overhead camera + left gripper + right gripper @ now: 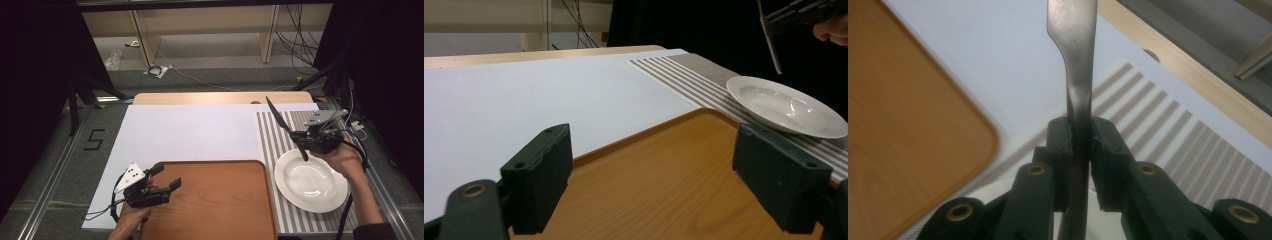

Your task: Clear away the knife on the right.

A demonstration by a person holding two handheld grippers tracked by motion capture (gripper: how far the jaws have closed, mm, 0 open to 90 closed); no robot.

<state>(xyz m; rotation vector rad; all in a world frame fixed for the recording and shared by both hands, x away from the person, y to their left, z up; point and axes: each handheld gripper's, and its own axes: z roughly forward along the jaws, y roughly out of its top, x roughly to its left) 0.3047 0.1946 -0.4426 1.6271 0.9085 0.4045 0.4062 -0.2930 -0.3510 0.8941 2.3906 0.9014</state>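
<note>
**Above the plate, a utensil held aslant**

Over the far rim of the white plate (310,180) we saw the right gripper (304,136) clamped tight on a metal utensil (286,127), its 2 jaws pinching the narrow handle. Its long axis ran diagonally, one end pointing up and away toward the table's far edge, the other down at the plate. Our left gripper (166,178) hovered with jaws spread wide and empty over the wooden tray (220,205).

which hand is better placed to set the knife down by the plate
Right: its tongs already clamp the knife just above the plate. The left tongs hang open over the tray.
</note>
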